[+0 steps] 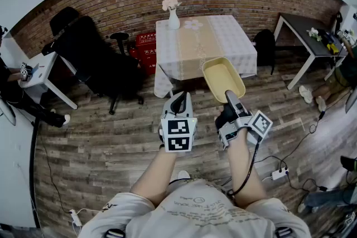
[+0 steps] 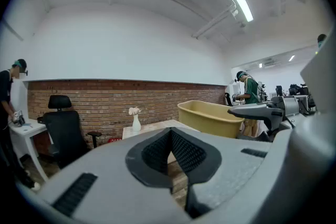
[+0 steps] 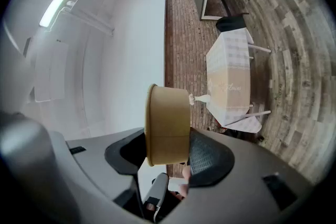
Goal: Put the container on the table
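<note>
Midway, container [image 1: 223, 78] is clamped by right gripper [image 1: 231, 101] (left gripper [image 1: 179, 100] clenched, empty); reach toward table [image 1: 234, 36] seems needed.

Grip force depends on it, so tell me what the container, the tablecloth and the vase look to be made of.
Container: probably plastic, pale yellow, matte; thin even walls, lipped rim.
Tablecloth: fabric, pale with a beige centre strip; it drapes over the edges.
Vase: likely glazed ceramic, white and smooth; too small to be sure.

One container [image 1: 223, 78], one vase [image 1: 173, 19], three tables [image 1: 189, 47] [image 1: 40, 71] [image 1: 304, 28], two hand-held grippers [image 1: 179, 98] [image 1: 229, 95]
</note>
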The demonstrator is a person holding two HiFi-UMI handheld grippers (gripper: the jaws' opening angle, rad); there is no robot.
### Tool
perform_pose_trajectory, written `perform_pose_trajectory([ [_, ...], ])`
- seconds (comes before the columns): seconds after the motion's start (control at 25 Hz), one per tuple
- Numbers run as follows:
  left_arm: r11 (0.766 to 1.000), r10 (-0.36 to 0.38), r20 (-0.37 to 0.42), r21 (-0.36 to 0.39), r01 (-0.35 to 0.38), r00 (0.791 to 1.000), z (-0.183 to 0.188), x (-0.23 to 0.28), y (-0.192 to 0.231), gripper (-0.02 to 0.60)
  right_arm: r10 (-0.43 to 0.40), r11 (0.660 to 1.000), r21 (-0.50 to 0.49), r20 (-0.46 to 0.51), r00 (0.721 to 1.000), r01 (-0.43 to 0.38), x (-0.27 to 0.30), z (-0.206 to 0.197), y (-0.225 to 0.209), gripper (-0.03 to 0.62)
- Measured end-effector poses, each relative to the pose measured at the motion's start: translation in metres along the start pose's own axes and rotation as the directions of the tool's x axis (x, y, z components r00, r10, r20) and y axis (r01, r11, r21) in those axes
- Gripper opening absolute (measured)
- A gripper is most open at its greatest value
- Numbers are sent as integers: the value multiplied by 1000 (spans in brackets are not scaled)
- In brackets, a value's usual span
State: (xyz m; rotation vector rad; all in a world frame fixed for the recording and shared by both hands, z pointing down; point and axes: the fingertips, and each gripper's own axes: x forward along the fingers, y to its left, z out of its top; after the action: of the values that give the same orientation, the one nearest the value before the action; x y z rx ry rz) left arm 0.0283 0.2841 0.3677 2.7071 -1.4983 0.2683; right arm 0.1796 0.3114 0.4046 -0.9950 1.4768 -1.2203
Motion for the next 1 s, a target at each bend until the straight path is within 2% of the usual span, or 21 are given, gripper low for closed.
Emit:
perform_pose_trajectory([
  [0.36,999,33,-3,-15,-33,999,-14,-11,3,5,8,999,-43,-56,998,-10,-5,-16,-5,216],
  [0.64,999,39,-6,-7,-39,999,-15,0,25,5,-8,999,-40,-78,997,5,22,-26,-8,216],
  [0.84,999,40,-23,2,-40,999,-22,7,44,5,-46,999,-24,-90,995,44,45,-39,-22,216],
  [1.0,999,31,-28,-3,-32,999,-26,9,64,5,-13,1000,4,-61,998,13,57,-46,-26,216],
])
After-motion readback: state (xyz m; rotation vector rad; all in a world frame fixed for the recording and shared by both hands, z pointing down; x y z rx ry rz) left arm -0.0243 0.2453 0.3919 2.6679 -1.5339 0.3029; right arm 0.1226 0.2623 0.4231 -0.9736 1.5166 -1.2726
